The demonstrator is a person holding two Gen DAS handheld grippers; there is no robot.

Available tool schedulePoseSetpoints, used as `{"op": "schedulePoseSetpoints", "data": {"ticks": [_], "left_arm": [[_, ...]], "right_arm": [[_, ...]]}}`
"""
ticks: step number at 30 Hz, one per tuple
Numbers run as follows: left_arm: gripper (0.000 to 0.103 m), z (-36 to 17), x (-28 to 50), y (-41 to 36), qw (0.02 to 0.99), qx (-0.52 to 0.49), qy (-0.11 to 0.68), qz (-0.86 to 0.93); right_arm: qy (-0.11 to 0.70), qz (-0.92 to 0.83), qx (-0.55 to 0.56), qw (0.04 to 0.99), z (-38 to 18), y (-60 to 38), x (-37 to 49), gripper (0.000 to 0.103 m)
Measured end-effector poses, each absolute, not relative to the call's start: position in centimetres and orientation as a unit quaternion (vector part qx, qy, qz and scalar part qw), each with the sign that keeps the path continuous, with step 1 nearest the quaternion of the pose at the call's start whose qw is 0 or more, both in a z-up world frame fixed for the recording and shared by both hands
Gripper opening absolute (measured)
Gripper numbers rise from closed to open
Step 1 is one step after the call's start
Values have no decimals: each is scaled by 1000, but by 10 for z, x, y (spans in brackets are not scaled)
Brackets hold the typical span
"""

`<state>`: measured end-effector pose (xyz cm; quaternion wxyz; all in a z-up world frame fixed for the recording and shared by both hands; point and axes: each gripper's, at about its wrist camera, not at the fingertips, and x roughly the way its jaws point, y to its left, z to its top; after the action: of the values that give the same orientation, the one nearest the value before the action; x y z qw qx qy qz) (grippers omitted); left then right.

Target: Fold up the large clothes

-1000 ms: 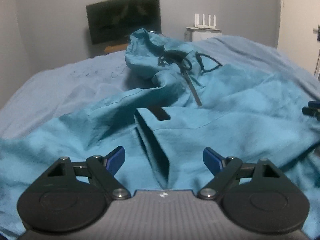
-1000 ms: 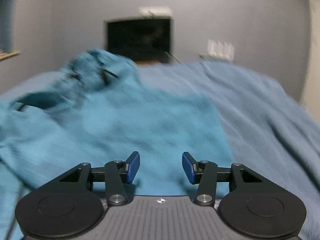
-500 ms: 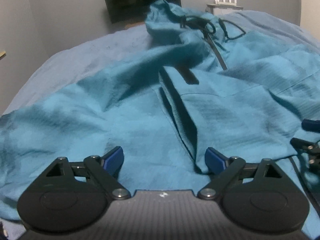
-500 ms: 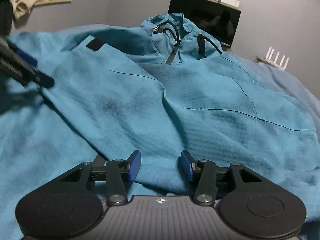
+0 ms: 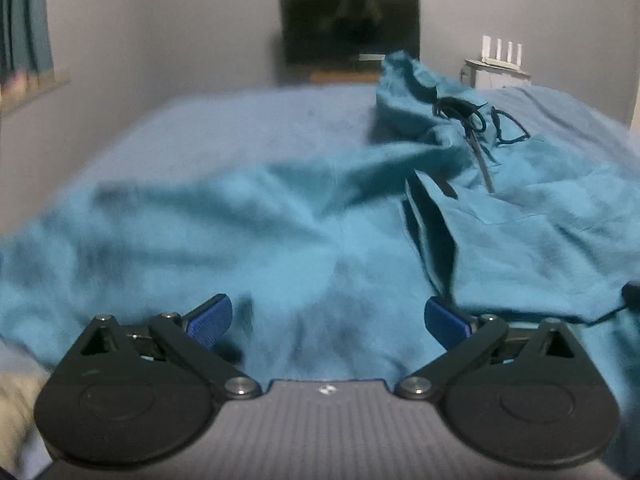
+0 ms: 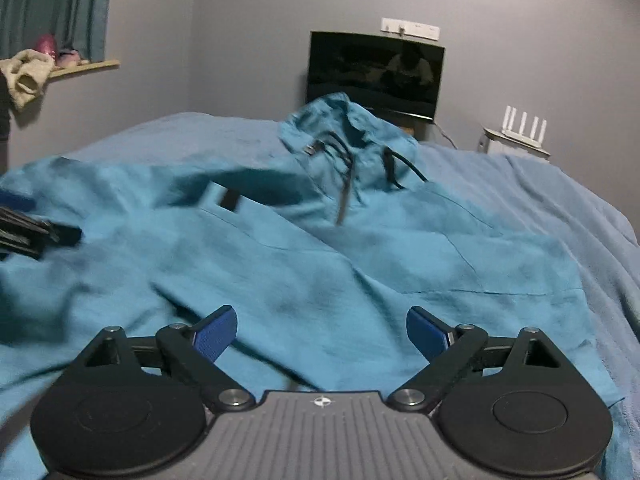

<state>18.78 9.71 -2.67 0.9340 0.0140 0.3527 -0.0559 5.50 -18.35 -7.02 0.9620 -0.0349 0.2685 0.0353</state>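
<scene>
A large teal hooded jacket (image 5: 304, 232) lies spread on the bed, hood (image 5: 412, 88) and black drawstrings at the far end, open front edge running down right of centre. It also fills the right wrist view (image 6: 360, 260). My left gripper (image 5: 328, 316) is open and empty just above the jacket's near hem. My right gripper (image 6: 320, 328) is open and empty above the jacket's lower part. The left gripper's tip (image 6: 36, 232) shows at the left edge of the right wrist view.
The bed has a light blue cover (image 6: 560, 184). A dark TV screen (image 6: 376, 72) stands against the grey wall beyond the bed. A white router (image 6: 524, 124) sits on a small stand at the right. A window ledge (image 6: 84, 66) with cloths is at the left.
Both views have swung and lifted to look more level across the bed. My right gripper's jaws have opened wider. The left gripper has shifted left over the jacket.
</scene>
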Motion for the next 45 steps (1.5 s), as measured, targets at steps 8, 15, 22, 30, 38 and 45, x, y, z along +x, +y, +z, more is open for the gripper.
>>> {"op": "schedulePoseSetpoints", "data": {"ticks": [8, 15, 22, 30, 38, 45], "left_arm": [[103, -31, 181, 95, 925, 1, 370, -84], [103, -41, 179, 73, 925, 80, 361, -90], [103, -28, 185, 101, 936, 36, 335, -98], [103, -10, 207, 210, 953, 34, 273, 126], [103, -47, 223, 352, 923, -4, 288, 256], [103, -77, 227, 435, 900, -139, 298, 287]], "right_arm": [[280, 87, -4, 956, -75, -153, 16, 93], [283, 100, -8, 954, -79, -146, 10, 93], [273, 91, -17, 958, -87, -148, 12, 93], [275, 80, -6, 958, -102, -155, 19, 93], [268, 95, -2, 959, -114, -149, 25, 93], [259, 103, -12, 960, -122, -139, 34, 93]]}}
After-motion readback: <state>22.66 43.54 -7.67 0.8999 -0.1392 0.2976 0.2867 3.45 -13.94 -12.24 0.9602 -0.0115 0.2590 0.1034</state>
